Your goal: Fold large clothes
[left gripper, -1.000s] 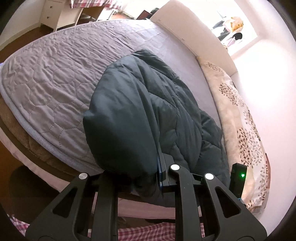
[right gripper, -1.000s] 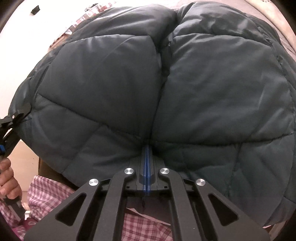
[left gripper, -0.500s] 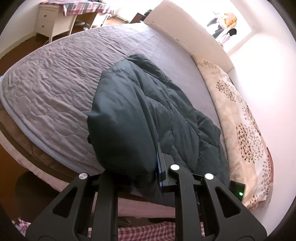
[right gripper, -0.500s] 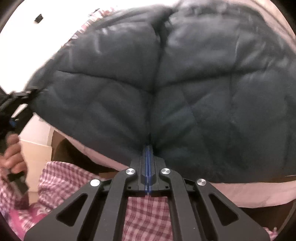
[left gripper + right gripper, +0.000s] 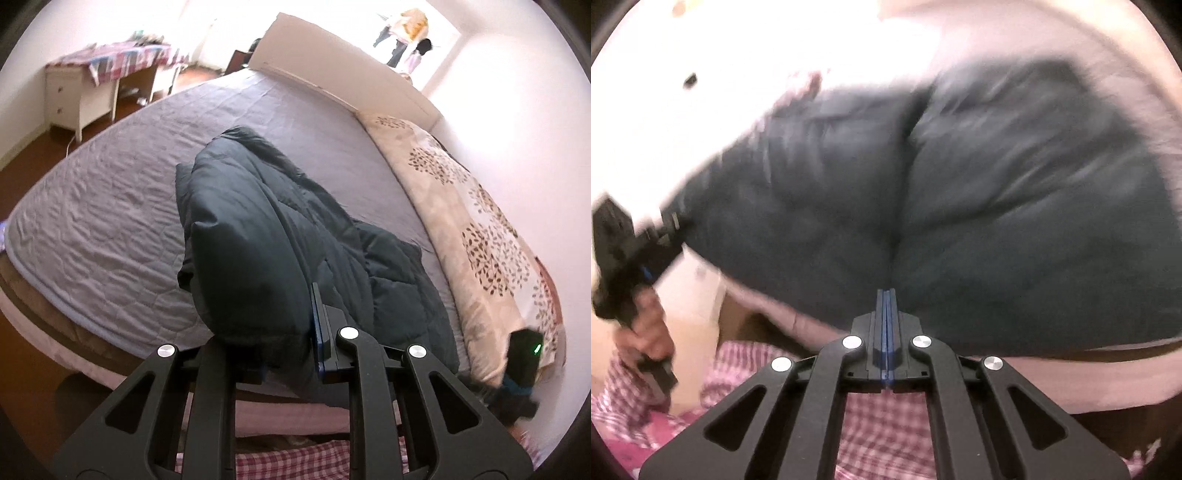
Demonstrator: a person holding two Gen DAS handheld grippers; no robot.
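A dark teal quilted jacket (image 5: pixel 280 236) lies along the grey bedspread (image 5: pixel 110 206), its near end lifted off the bed. My left gripper (image 5: pixel 288 332) is shut on a thick fold of that near hem; the padded cloth bulges between the fingers and hides the left pad. In the right wrist view the jacket (image 5: pixel 960 206) fills the frame, blurred. My right gripper (image 5: pixel 885 299) is shut on its edge, blue pads pressed together with the cloth pinched at the tips. The left gripper (image 5: pixel 624 251) and the hand holding it show at that view's left edge.
A cream floral duvet (image 5: pixel 480 229) lies along the bed's right side by the wall. The headboard (image 5: pixel 351 85) stands at the far end, and a white desk (image 5: pixel 85 92) with a checked cloth at the far left. A person's pink checked clothing (image 5: pixel 879 424) is below my grippers.
Both grippers have risen and pulled back with the jacket's near end. More of the bed and room shows in the left view; the jacket looks smaller and blurred in the right view.
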